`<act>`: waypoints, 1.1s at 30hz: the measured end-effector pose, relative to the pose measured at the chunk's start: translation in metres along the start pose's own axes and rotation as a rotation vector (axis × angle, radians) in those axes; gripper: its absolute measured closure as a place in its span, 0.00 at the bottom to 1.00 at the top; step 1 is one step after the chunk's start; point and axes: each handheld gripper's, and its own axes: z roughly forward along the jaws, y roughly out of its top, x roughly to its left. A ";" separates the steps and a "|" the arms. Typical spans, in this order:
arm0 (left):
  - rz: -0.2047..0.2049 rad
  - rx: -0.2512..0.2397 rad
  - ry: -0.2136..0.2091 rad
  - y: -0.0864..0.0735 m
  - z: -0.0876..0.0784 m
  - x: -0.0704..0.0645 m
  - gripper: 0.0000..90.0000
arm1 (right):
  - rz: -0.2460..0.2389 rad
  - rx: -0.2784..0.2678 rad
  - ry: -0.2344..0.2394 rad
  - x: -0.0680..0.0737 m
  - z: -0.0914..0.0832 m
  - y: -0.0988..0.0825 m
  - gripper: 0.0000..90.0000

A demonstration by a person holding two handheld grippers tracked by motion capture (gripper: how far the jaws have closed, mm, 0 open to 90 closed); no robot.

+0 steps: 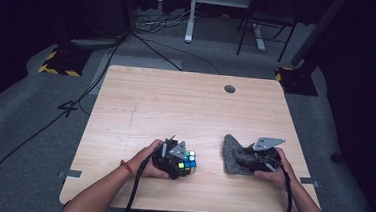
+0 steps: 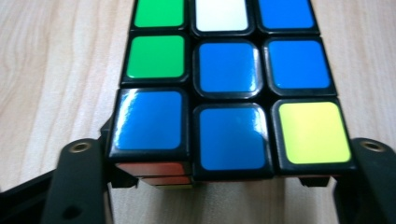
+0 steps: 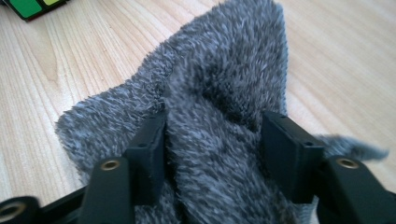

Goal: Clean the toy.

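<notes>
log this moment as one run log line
left tool: around puzzle cube | right tool: grey cloth bunched between jaws | both on table

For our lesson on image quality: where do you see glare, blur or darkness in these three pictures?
High view: the table is brightly lit, the room beyond it almost black. Left gripper view: white glare streaks the cube on its glossy blue stickers, and the near jaws look soft. Right gripper view: the grey cloth is sharp further off, blurred close to the camera; the cube corner at top left is out of focus.

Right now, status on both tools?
Left tool around Rubik's cube, grip unclear. Right tool astride grey fuzzy cloth, bunched on table. Nothing in the way.
</notes>
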 end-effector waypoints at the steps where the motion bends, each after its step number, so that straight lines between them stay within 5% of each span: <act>1: -0.005 -0.025 0.007 0.000 -0.004 0.000 0.27 | 0.000 -0.021 0.009 0.000 -0.002 0.000 0.46; 5: 0.010 -0.060 0.062 0.003 -0.009 -0.002 0.20 | 0.002 -0.063 0.033 0.003 -0.007 0.001 0.46; 12: 0.078 -0.066 0.057 0.012 -0.009 -0.011 0.21 | -0.018 -0.085 0.050 0.013 -0.008 0.006 0.49; 21: 0.035 -0.050 0.027 0.010 0.000 -0.009 0.29 | -0.001 -0.061 0.070 0.014 -0.001 0.004 0.52; 24: 0.018 -0.053 0.017 0.007 0.000 -0.007 0.35 | 0.012 -0.031 0.066 0.012 0.002 0.001 0.60; 27: 0.006 -0.059 0.002 0.005 0.001 -0.005 0.36 | 0.000 -0.011 0.057 0.012 0.004 0.001 0.68; 29: -0.006 -0.007 -0.007 0.002 0.007 -0.003 0.34 | -0.004 -0.004 0.050 0.012 0.004 0.001 0.74; 30: -0.029 -0.031 -0.019 -0.001 0.007 -0.002 0.32 | -0.006 -0.001 0.044 0.012 0.004 0.001 0.79; 33: -0.007 -0.028 -0.005 0.000 0.005 -0.003 0.37 | -0.020 -0.003 0.037 0.012 0.003 0.000 0.84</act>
